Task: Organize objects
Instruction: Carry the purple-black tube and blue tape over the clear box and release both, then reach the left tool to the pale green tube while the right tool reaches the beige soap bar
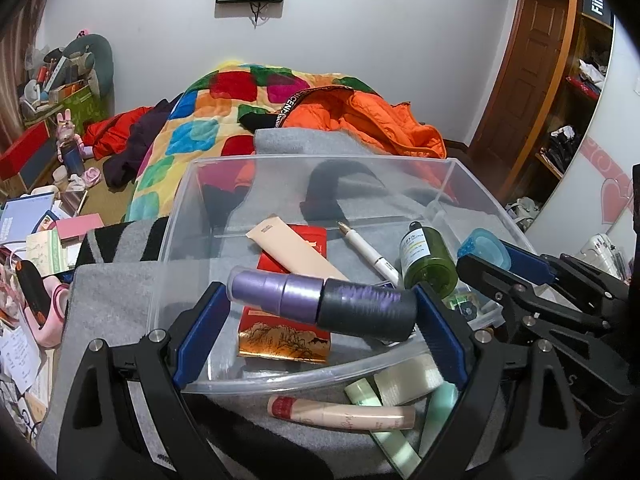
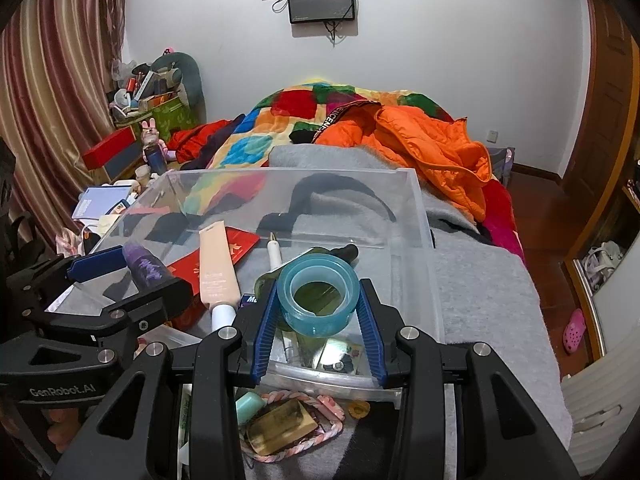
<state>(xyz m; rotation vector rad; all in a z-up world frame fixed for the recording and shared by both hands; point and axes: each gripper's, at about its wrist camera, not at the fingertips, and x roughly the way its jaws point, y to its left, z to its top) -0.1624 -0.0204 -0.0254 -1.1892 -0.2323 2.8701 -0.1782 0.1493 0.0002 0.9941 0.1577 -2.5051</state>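
Note:
A clear plastic bin (image 1: 192,200) (image 2: 420,216) stands on a grey blanket. My left gripper (image 1: 320,312) is shut on a purple and black bottle (image 1: 320,300), held lying sideways over the bin's near part; the bottle also shows in the right wrist view (image 2: 146,268). My right gripper (image 2: 318,304) is shut on a blue tape roll (image 2: 318,300) over the bin's near right side; the roll shows in the left wrist view (image 1: 484,246). Inside the bin lie a beige tube (image 1: 296,252), a red box (image 1: 286,340), a white pen (image 1: 368,252) and a green bottle (image 1: 428,260).
In front of the bin lie a pink tube (image 1: 344,412), pale green items (image 1: 400,384), a braided ring with a bar (image 2: 280,424). A colourful quilt (image 1: 224,112) and orange jacket (image 1: 368,120) lie behind. Clutter fills the left side (image 1: 40,240); a wardrobe (image 1: 560,100) stands right.

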